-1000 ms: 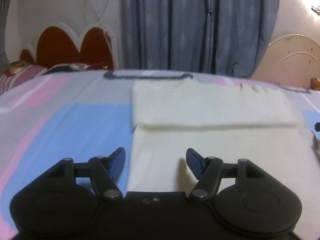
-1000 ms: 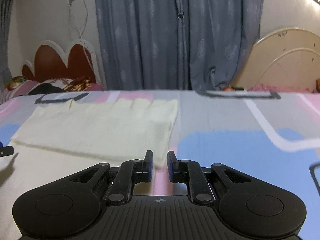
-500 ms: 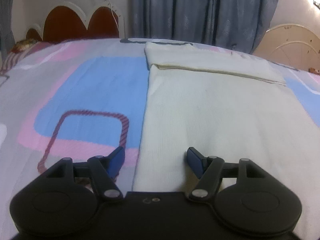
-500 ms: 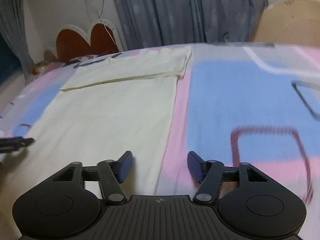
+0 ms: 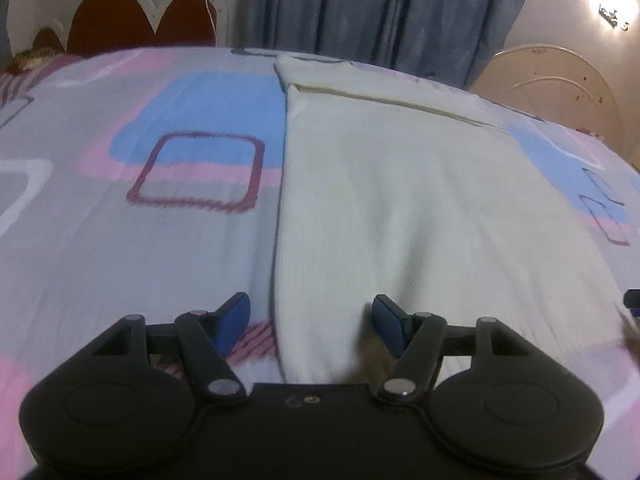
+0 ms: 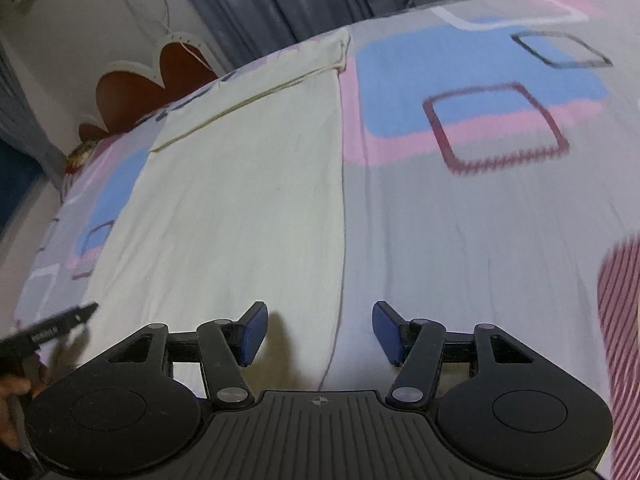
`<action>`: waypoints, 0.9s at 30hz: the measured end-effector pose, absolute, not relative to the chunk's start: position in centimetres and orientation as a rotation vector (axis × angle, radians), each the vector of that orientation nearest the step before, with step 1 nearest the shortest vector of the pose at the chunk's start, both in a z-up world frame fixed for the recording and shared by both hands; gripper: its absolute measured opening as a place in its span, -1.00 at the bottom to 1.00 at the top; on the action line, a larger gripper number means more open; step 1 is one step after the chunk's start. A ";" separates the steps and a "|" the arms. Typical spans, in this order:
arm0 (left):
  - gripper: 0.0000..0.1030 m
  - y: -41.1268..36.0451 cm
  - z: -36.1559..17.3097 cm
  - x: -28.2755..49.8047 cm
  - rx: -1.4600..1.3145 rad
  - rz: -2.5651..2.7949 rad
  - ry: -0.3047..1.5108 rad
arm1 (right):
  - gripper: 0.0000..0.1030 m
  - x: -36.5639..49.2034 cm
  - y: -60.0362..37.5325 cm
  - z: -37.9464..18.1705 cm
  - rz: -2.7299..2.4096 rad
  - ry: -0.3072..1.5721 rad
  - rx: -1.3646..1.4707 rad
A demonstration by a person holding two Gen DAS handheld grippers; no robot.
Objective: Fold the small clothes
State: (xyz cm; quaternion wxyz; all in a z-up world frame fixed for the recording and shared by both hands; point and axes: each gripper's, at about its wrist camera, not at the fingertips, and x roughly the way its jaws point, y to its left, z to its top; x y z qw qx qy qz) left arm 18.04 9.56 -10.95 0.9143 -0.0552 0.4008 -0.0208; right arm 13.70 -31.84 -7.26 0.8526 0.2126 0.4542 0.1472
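Note:
A cream knit garment (image 5: 400, 200) lies flat on the patterned bedsheet (image 5: 120, 220), its far end folded over into a band (image 5: 380, 84). My left gripper (image 5: 310, 326) is open and empty, straddling the garment's near left edge. In the right wrist view the same garment (image 6: 240, 208) lies to the left, its folded band (image 6: 280, 68) at the far end. My right gripper (image 6: 318, 330) is open and empty, straddling the garment's near right edge. The tip of the left gripper (image 6: 60, 322) shows at the left edge of that view.
The bed carries a sheet with blue, pink and grey blocks and maroon squares (image 6: 496, 128). A red scalloped headboard (image 5: 136, 20) and blue curtains (image 5: 380, 8) stand behind. A cream curved bed frame (image 5: 560, 92) is at the far right.
Both grippers have drawn back from the folded far band to the garment's near end. The right gripper opened from shut. The left stayed open.

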 end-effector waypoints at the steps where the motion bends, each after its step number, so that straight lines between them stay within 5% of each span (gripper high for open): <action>1: 0.23 10.0 -10.9 17.6 -0.141 -0.050 0.832 | 0.08 13.1 -32.1 -7.3 0.308 0.953 0.477; 8: 0.19 14.4 -11.2 17.3 -0.503 -0.135 0.855 | -0.17 13.6 -34.6 -8.5 0.298 0.924 0.738; 16: -0.21 14.6 -12.2 19.8 -0.613 -0.204 0.880 | -0.21 16.8 -34.1 -9.5 0.377 0.911 0.794; 19: -0.25 14.7 -12.5 19.6 -0.620 -0.211 0.876 | -0.67 16.8 -33.7 -9.5 0.436 0.945 0.783; 27: -0.25 15.4 -13.1 19.8 -0.654 -0.231 0.857 | -0.68 16.8 -33.8 -9.9 0.472 0.944 0.799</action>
